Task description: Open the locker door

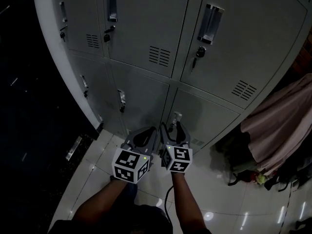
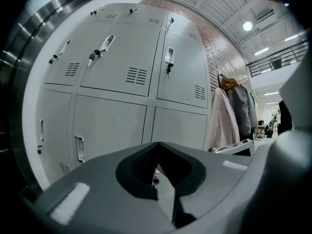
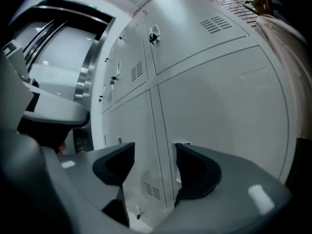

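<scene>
A bank of grey lockers (image 1: 146,43) stands in front of me, its doors fitted with recessed handles and keys. My right gripper (image 1: 171,126) is low at the bottom row, open, with its jaws either side of the handle (image 1: 176,116) of the lower right door (image 1: 209,116). In the right gripper view the jaws of the right gripper (image 3: 155,152) stand wide, the door seam runs between them, and the handle recess (image 3: 182,144) sits by the right jaw; nothing is pinched. My left gripper (image 1: 148,130) hangs beside it, shut and holding nothing, as the left gripper (image 2: 156,144) also appears in its own view.
Coats (image 1: 280,123) hang right of the lockers, with bags (image 1: 251,174) on the glossy tiled floor (image 1: 214,194) beneath. A steel door frame (image 3: 84,82) and dark wall lie left of the lockers. All locker doors in view are closed.
</scene>
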{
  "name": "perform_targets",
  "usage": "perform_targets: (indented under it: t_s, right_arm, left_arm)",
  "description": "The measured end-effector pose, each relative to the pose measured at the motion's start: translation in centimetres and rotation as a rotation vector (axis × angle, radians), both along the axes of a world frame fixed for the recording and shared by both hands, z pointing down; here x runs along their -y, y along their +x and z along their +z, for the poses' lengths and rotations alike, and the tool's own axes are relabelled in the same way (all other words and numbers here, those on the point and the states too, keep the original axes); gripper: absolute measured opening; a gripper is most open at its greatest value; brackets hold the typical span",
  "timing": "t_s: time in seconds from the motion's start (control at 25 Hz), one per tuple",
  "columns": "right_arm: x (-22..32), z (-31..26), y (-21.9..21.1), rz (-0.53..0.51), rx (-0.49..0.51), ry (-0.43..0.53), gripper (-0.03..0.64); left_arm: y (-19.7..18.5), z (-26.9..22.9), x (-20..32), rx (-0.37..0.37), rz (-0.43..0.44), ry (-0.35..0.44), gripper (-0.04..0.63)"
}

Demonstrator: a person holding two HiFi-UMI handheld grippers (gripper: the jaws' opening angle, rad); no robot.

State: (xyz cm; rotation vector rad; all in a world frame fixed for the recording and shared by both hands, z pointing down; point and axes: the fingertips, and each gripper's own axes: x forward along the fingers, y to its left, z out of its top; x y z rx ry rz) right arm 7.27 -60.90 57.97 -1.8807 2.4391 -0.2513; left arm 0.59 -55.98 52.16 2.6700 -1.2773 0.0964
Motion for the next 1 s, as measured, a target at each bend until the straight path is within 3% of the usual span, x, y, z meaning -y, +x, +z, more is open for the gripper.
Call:
perform_targets:
  t_s: [0.56,1.0]
  right_arm:
    - [6.1,4.3,0.4,0.021,-0.066,-0.063,0.249]
    - [3.4,4.5,-0.4,0.013,-0.073,-0.109,0.224]
  left_arm:
    - [0.9,1.7,4.2,-0.025,0.017,-0.026,0.006]
    - [0.5,0.7,2.6,-0.05,0.005,-0.066,0.006]
